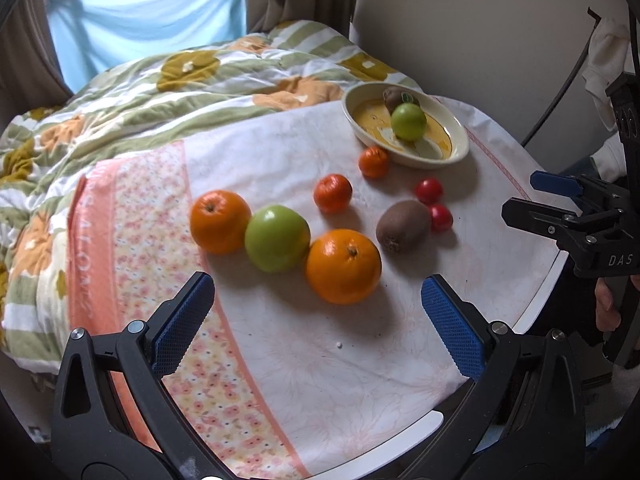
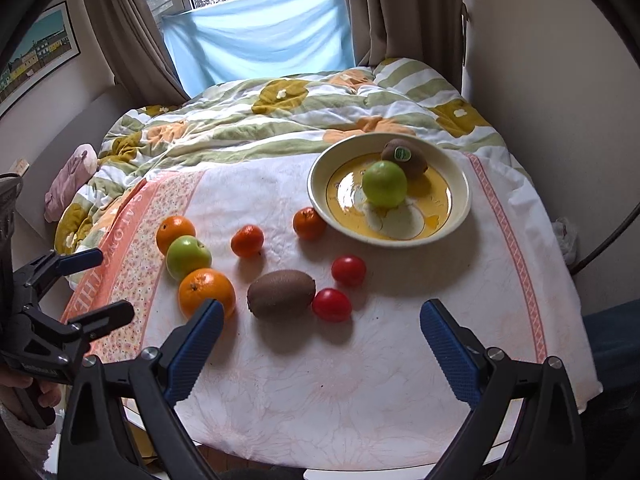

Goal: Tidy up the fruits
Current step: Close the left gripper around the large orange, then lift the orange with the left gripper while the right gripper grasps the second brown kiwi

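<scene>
A cream and yellow bowl [image 2: 317,184] [image 1: 463,142] at the far right of the cloth holds a green apple [image 2: 385,184] and a stickered kiwi [image 2: 404,158]. Loose on the cloth lie two oranges [image 1: 220,220] [image 1: 343,266] with a second green apple [image 1: 277,238] between them, two mandarins [image 1: 333,193] [image 1: 373,162], a kiwi [image 1: 403,226] and two red tomatoes [image 1: 429,191] [image 1: 440,218]. My left gripper [image 1: 319,292] stands open just short of the near orange. My right gripper [image 2: 322,309] is open too, short of the kiwi [image 2: 281,293] and a tomato [image 2: 331,305].
The fruit lies on a white and pink floral cloth [image 2: 360,380] over a round white table [image 1: 536,312]. Behind it is a bed with a flowered duvet [image 2: 280,120], then curtains and a window with blue fabric [image 2: 260,44]. A wall and a cable [image 1: 560,92] stand at the right.
</scene>
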The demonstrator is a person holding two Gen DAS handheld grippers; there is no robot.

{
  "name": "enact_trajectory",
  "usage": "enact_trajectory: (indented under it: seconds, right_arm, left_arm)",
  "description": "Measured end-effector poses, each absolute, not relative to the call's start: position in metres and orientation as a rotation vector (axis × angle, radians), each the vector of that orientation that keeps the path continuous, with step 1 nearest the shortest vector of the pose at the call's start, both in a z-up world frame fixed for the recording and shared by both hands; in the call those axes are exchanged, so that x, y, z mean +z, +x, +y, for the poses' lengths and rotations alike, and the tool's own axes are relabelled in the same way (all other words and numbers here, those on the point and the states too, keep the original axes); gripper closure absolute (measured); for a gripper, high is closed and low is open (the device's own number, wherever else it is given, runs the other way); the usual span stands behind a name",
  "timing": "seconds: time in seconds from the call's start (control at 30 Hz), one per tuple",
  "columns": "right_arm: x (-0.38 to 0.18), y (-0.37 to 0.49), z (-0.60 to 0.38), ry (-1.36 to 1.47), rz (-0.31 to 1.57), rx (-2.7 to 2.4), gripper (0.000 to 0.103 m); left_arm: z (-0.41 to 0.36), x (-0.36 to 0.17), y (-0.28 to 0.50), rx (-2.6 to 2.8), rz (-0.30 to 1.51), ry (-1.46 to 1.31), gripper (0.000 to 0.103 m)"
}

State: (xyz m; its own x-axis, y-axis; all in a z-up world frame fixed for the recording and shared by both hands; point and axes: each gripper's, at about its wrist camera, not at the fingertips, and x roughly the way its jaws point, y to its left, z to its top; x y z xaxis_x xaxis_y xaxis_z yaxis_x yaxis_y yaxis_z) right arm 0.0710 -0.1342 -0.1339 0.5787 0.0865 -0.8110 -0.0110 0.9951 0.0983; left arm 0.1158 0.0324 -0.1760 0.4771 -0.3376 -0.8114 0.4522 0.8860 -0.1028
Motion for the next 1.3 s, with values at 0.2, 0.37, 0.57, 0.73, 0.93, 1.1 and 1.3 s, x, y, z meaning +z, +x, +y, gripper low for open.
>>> enact_trajectory:
  seconds: [0.2,0.37,0.57,0.73,0.93,1.1,1.3]
  right_arm:
    - [-0.151,0.074,-0.134,0.032,0.950,0.087,0.005]
    - [-0.166,0.082,-0.140,0.024,0.974,0.119,0.005]
    - [-0.179,0.090,-0.147,0.037,0.998,0.162,0.005]
    - [-0.186,0.091,-0.146,0.029,1.013,0.205,0.005]
    - [-0.189,0.097,-0.148,0.029,1.019,0.242,0.005]
    - [-0.191,0.103,-0.145,0.022,1.022,0.274,0.005]
    - [-0.195,0.111,-0.135,-0.014,1.028,0.317,0.005]
  left_arm:
    - [0.017,-0.205,0.121,-0.510,0.978,0.102,0.000]
    - [0.004,-0.224,0.133,-0.483,1.004,0.050,0.003]
    - [-0.012,-0.241,0.141,-0.456,1.037,0.032,0.016]
    - [-0.018,-0.244,0.144,-0.422,1.035,0.055,0.018]
    - [-0.017,-0.245,0.151,-0.380,1.045,0.079,0.036]
    - [-0.017,-0.245,0.151,-0.378,1.051,0.094,0.036]
    - [-0.012,-0.245,0.150,-0.373,1.065,0.074,0.036]
